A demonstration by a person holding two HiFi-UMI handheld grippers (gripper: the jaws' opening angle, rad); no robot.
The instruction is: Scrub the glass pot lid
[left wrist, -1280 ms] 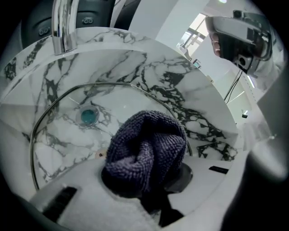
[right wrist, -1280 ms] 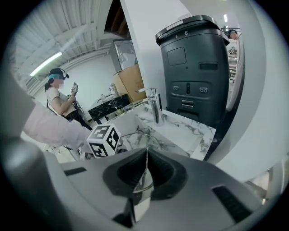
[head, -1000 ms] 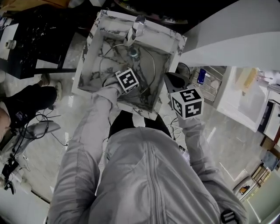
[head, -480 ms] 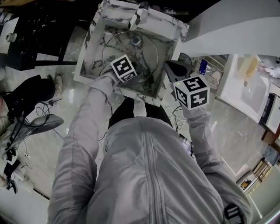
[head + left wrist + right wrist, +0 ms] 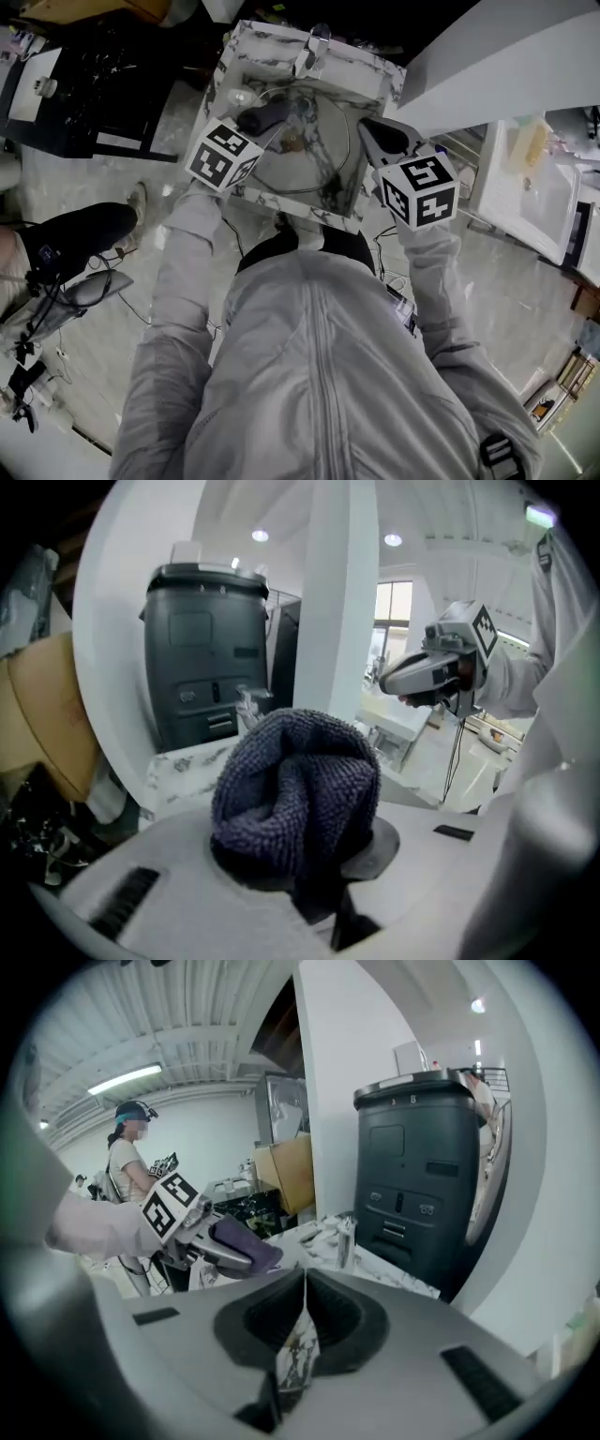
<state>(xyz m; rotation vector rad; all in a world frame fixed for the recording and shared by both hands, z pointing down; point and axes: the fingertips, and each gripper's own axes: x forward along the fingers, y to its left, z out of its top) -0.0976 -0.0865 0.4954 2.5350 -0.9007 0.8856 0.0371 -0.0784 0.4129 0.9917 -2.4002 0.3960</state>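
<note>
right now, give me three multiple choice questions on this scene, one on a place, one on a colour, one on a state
1. Where does the round glass pot lid lie?
A. in the marble-patterned sink
B. on the floor
C. on a black table

2. What colour is the textured cloth in the left gripper?
A. yellow
B. dark purple
C. white

3. How do the right gripper's jaws stand?
A. wide apart
B. shut on the lid
C. shut, empty

Answers:
1 A, its rim circles inside the basin.
2 B, both gripper views show it dark purple.
3 C, the jaws meet with nothing between.
</note>
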